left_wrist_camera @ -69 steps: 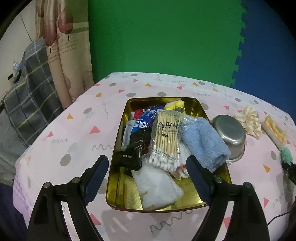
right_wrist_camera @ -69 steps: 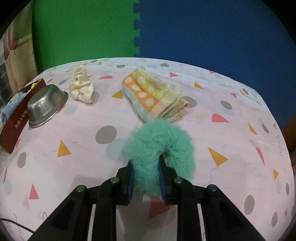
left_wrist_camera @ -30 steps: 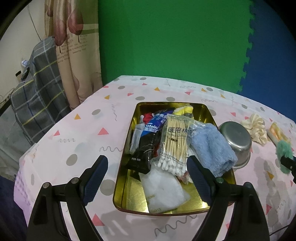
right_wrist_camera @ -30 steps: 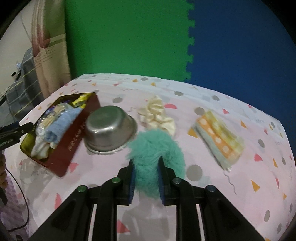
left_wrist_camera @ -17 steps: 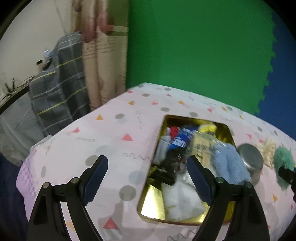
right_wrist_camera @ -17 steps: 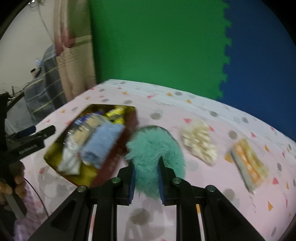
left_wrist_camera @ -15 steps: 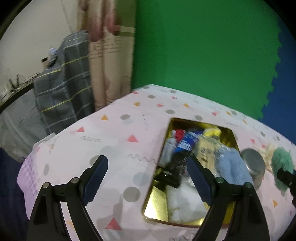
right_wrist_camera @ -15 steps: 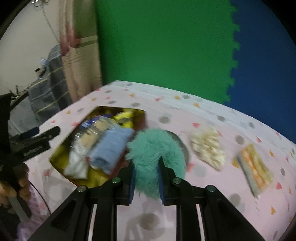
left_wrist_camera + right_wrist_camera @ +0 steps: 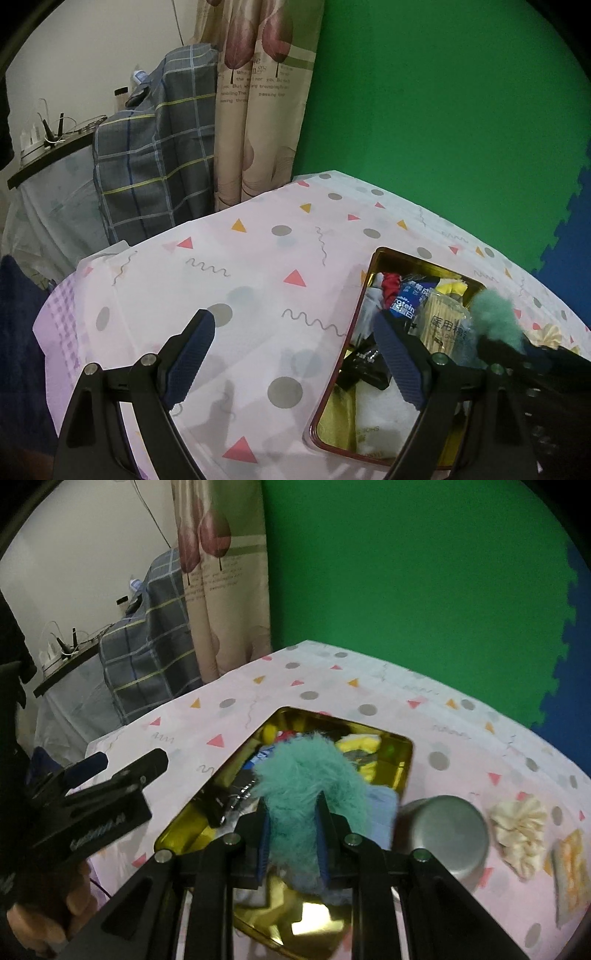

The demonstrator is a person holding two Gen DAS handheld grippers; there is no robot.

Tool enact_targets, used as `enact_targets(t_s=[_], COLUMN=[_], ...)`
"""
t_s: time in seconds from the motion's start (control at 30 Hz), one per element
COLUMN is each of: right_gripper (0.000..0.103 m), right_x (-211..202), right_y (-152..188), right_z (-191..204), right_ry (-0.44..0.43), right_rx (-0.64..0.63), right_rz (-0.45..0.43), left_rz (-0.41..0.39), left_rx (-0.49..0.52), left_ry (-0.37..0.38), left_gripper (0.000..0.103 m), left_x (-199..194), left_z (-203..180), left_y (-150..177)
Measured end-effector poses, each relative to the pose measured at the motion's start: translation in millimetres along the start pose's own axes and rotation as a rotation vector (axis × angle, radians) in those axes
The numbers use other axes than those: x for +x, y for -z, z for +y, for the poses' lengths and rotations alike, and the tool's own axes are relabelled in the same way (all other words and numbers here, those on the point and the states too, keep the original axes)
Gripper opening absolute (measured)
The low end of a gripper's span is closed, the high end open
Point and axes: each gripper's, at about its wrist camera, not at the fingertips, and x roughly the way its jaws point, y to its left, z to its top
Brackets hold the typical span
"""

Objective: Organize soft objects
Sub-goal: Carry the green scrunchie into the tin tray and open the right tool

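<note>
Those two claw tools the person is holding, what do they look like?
Each is a black plastic frame of angular struts with round silver bolts. The left gripper has two long fingers faced with ribbed dark blue pads. The right gripper has the same black build and blue pads. White lettering, too blurred to read, runs along the left one's side.

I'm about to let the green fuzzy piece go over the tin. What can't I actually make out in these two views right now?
- Right wrist: green fuzzy scrunchie, clamped in the right gripper, hides the tin's middle, so the landing spot is unseen.
- Right wrist: orange checked cloth is blurred and cut off by the fisheye edge.
- Left wrist: left gripper finger covers the tin's near contents; the steel bowl is hidden.
</note>
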Motion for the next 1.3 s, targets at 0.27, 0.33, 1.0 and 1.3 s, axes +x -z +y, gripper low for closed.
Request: enact_targets(t_s=[0.27,0.33,1.0,1.3], right_gripper=[0.021,0.022,0.06,0.06], right_x=[36,40,-10,-47], right_y=[6,8,13,25], right_z=[1,0,-11,-82], right_ry=[-0.008,-0.015,0.001,0.125], right_rx=[0.015,0.017,0.055,0.148], right_rz=[0.065,0.076,0.03,-0.01], left_rz=[0.015,0.017,0.021,0.02], left_rx=[-0.011,-0.028,-0.018,0.041], left_ry=[0.008,0.008,0.01,0.022], left_gripper=[0.086,0.086,0.086,0.086], left_x=[3,3,4,2], left_z=[1,4,1,-11], left_y=[1,1,2,5])
